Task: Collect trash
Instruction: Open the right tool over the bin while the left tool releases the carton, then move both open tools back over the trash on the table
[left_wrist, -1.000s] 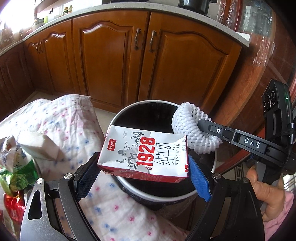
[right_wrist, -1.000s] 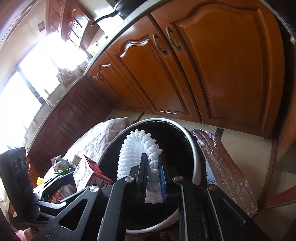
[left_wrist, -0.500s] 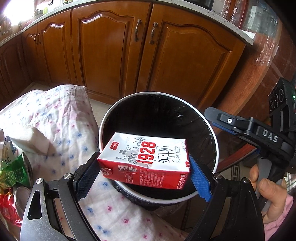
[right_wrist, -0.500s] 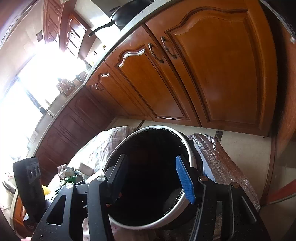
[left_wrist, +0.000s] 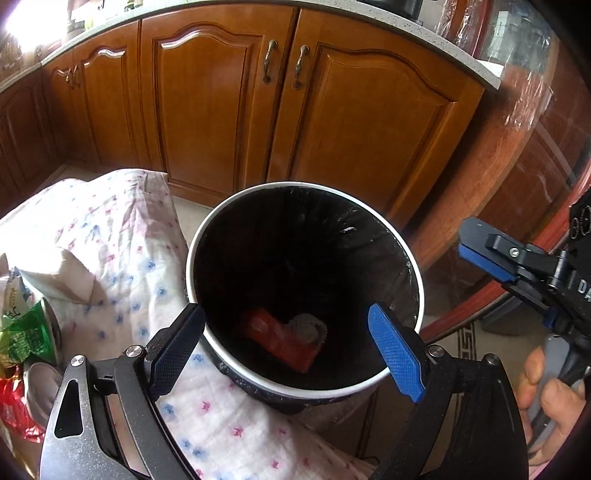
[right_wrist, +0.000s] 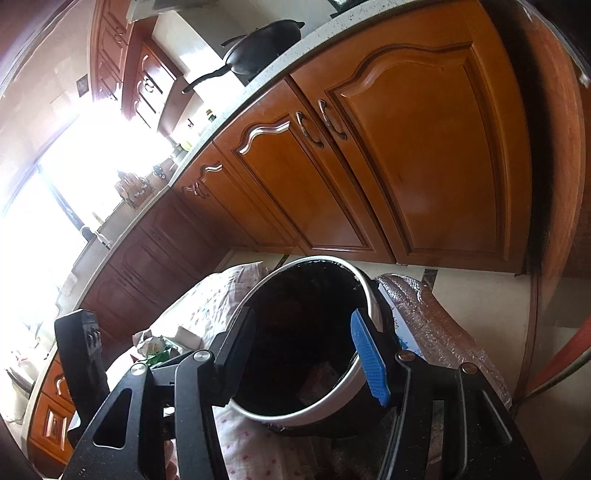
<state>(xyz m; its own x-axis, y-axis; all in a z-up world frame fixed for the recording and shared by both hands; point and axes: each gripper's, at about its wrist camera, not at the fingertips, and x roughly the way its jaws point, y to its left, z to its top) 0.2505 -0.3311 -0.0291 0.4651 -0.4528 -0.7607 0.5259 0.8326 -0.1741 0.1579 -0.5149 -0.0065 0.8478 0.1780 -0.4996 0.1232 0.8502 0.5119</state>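
A round white-rimmed trash bin (left_wrist: 413, 266) with a black liner stands beside the cloth-covered table. The red-and-white milk carton (left_wrist: 280, 338) and the white foam net (left_wrist: 308, 328) lie at its bottom. My left gripper (left_wrist: 291, 345) is open and empty, held over the bin's near rim. My right gripper (right_wrist: 303, 354) is open and empty above the bin (right_wrist: 364, 291); it also shows in the left wrist view (left_wrist: 491, 258), off to the bin's right. The carton shows dimly inside the bin in the right wrist view (right_wrist: 321, 380).
A table with a floral cloth (left_wrist: 122, 236) lies left of the bin. A crumpled tissue (left_wrist: 55, 277), green wrappers with a can (left_wrist: 33, 332) and a red wrapper (left_wrist: 13, 402) sit on it. Wooden cabinets (left_wrist: 258, 110) stand behind. A plastic-wrapped chair (right_wrist: 436, 325) is right of the bin.
My right gripper opened and the foam net fell into the bin; it then drew back to the right. My left gripper opened and the milk carton fell into the bin.
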